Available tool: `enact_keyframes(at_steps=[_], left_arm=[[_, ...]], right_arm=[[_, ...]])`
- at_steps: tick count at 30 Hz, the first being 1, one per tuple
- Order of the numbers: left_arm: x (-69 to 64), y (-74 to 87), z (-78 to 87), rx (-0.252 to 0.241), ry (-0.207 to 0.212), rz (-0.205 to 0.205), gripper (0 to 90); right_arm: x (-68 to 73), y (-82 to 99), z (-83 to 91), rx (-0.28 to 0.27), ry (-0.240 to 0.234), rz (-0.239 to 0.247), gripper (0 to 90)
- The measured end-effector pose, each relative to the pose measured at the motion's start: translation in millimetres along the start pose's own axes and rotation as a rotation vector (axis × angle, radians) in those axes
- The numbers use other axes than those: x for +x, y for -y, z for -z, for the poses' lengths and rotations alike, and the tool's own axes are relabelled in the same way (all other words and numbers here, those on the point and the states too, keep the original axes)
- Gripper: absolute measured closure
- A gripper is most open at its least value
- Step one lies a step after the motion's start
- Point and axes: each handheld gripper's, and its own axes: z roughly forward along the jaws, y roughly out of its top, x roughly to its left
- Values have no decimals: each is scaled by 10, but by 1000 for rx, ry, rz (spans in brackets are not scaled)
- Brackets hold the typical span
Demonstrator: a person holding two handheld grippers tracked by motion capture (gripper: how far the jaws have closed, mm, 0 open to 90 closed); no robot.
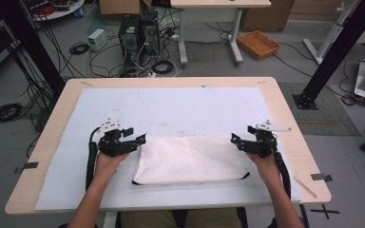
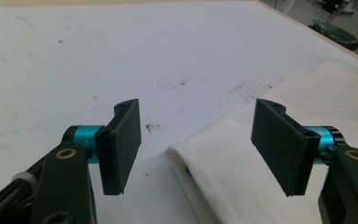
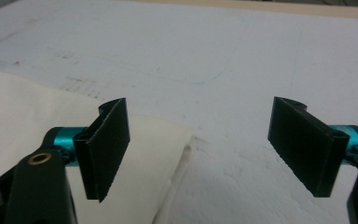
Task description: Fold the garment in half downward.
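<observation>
A folded white cloth (image 1: pixel 190 159) lies flat on the white mat (image 1: pixel 171 109), near the table's front edge. My left gripper (image 1: pixel 140 138) is at the cloth's far left corner, open, with the cloth's folded corner (image 2: pixel 223 158) below the gap and nothing pinched. My right gripper (image 1: pixel 235 139) is at the far right corner, open as well. In the right gripper view the cloth's corner (image 3: pixel 163 144) lies under the left jaw, and bare mat (image 3: pixel 233 140) is between the jaws. A thin dark edge shows along the cloth's front fold.
The wooden table (image 1: pixel 285 109) carries the mat, with a bare rim on all sides. A thin stick (image 1: pixel 304 186) lies near the front right corner. Behind the table are computer towers (image 1: pixel 138 33), cables and a wicker basket (image 1: pixel 257 43) on the floor.
</observation>
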Motion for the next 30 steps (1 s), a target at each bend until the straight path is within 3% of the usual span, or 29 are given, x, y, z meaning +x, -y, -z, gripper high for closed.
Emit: enact_keyframes(at_steps=[3, 6, 8, 11, 15, 17, 19, 20, 21, 23, 24, 25, 27, 30], left_arm=[[52, -3, -123, 18, -30, -23, 332], [79, -33, -243, 68, -58, 2, 332], [62, -21, -322, 115, -57, -14, 332], [33, 14, -419, 180, -57, -25, 342], [15, 18, -430, 198, -75, -29, 456], [-8, 21, -416, 211, -88, -59, 538], [-14, 21, -396, 228, -80, -73, 673], [-11, 26, -397, 221, -62, -52, 787], [-10, 30, -397, 221, -57, -43, 833], [-20, 40, -403, 202, -53, -34, 853], [-22, 38, -402, 195, -48, -26, 856], [-28, 30, -398, 182, -44, -20, 858], [-43, 6, -384, 143, -31, -6, 861], [-65, -39, -378, 100, -12, 16, 861]], right_arm=[[-45, -16, -217, 99, 35, 2, 205], [-137, 3, -332, 153, 14, -3, 205], [-178, 14, -365, 164, 6, -32, 207], [-200, 18, -375, 182, -52, -52, 270], [-156, 20, -425, 216, -99, -33, 376], [-122, 24, -461, 241, -129, -14, 461], [-58, 25, -474, 248, -95, 40, 516], [-42, 24, -472, 248, -86, 66, 648], [-41, 25, -474, 250, -122, 53, 734], [4, 25, -474, 247, -120, 101, 829], [41, 16, -466, 247, -106, 154, 846], [49, 9, -460, 249, -101, 169, 852], [18, -10, -428, 242, -89, 153, 858], [-97, -63, -332, 182, -72, 110, 860]])
